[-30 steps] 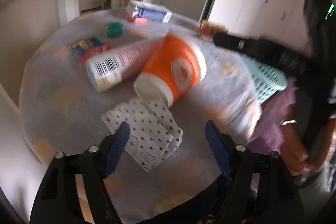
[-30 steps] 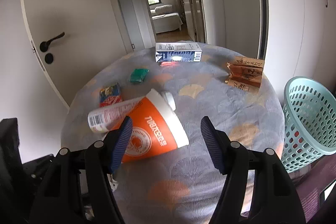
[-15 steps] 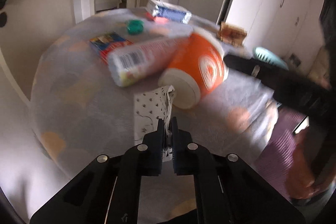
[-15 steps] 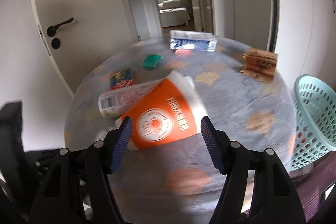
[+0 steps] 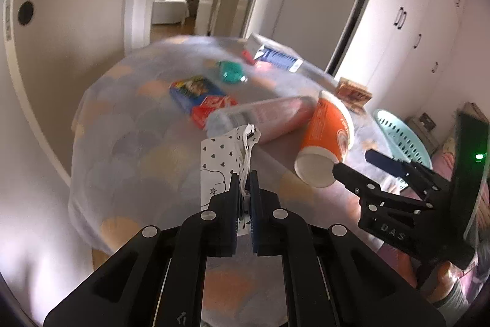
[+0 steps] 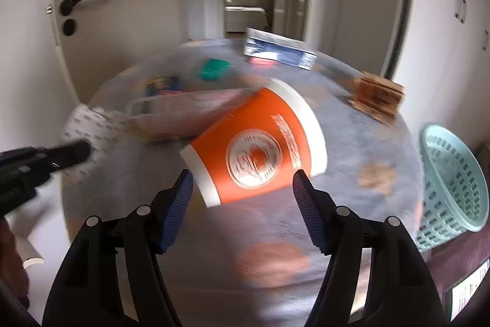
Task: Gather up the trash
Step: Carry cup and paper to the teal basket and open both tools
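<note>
My left gripper point(image 5: 244, 176) is shut on a white paper napkin with black dots point(image 5: 219, 161) and holds it up above the round table point(image 5: 128, 149). The napkin also shows in the right wrist view point(image 6: 92, 124). An orange paper cup point(image 6: 260, 149) lies on its side on the table. My right gripper point(image 6: 242, 183) is open, its fingers on either side of the cup, close in front of it. In the left wrist view the cup point(image 5: 327, 137) lies right of the napkin, with the right gripper point(image 5: 358, 164) at its base. A pink plastic bottle point(image 5: 266, 118) lies beside the cup.
A teal mesh basket point(image 6: 453, 180) stands off the table's right edge. On the table lie a blue-red packet point(image 5: 199, 97), a green wrapper point(image 6: 214, 68), a blue-white carton point(image 6: 278, 52) and a brown box point(image 6: 378, 97). A door is at the left.
My left gripper closed on the napkin and lifted it off the table. My right gripper moved in toward the orange cup, still open.
</note>
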Demonstrator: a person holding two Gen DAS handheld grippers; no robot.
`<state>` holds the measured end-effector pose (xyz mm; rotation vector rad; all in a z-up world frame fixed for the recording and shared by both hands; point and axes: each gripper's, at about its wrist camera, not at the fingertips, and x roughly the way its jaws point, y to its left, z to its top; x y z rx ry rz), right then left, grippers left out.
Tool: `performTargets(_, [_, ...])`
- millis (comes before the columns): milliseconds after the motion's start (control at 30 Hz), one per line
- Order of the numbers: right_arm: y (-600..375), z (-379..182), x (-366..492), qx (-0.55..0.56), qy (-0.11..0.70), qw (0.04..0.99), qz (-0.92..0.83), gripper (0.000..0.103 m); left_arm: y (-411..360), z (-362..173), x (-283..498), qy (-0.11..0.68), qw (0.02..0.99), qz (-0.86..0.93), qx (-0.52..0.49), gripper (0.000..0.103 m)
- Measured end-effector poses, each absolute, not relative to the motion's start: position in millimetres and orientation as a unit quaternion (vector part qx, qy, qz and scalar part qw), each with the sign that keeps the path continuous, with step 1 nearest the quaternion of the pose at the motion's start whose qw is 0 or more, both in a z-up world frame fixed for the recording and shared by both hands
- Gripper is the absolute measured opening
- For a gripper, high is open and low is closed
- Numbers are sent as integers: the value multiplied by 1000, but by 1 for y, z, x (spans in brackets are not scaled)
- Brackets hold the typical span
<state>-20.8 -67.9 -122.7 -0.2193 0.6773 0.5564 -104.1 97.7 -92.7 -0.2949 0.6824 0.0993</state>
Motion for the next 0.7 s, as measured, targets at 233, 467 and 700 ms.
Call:
performTargets(233, [-122,-123,17,-56,349,915,195,64,93,-82,-96,317,937,32,-140,5])
performTargets(467, [-136,-107,19,-2,343,915,210,68,91,-68,-79,303,944,18,-131,5])
performTargets(700, [-119,-114,41,25,361,913,187,81,81,-50,-48,292,950,-9,-112,5])
